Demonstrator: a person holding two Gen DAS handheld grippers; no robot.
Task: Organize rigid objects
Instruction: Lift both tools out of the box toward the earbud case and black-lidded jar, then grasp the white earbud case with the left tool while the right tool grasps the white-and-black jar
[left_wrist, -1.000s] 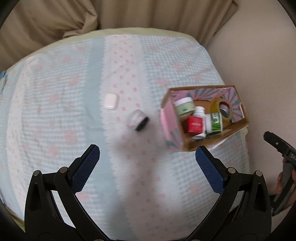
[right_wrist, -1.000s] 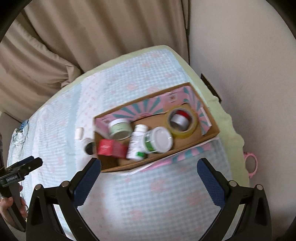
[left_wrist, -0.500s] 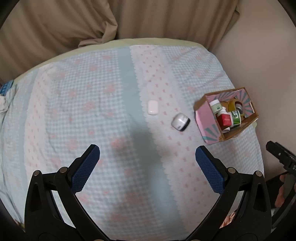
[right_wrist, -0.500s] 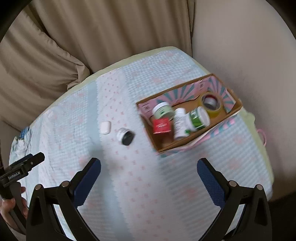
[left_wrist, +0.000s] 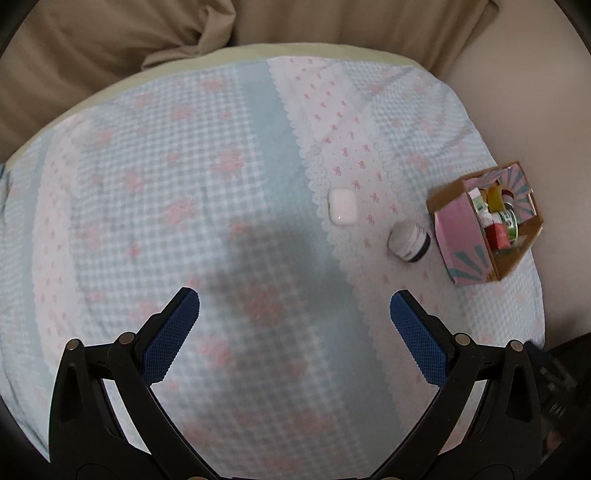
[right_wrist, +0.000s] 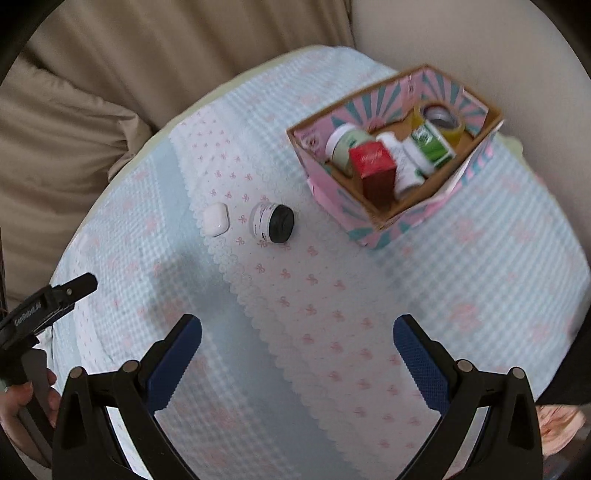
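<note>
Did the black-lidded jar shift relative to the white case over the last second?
No. The black-lidded jar lies on its side just right of the white case, same as before; only the cameras pulled back.

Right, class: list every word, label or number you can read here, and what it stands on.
"GenRobot.AI": on the black left hand-held gripper, as best it reads.
Print on the small white black-lidded jar: too small.
Script on the red carton: blurred.
Green-labelled white bottle: blurred.

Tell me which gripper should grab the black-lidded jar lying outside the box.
Probably right. The right gripper is open, and the jar sits closer to its centre line. From the left gripper, the jar lies far right.
</note>
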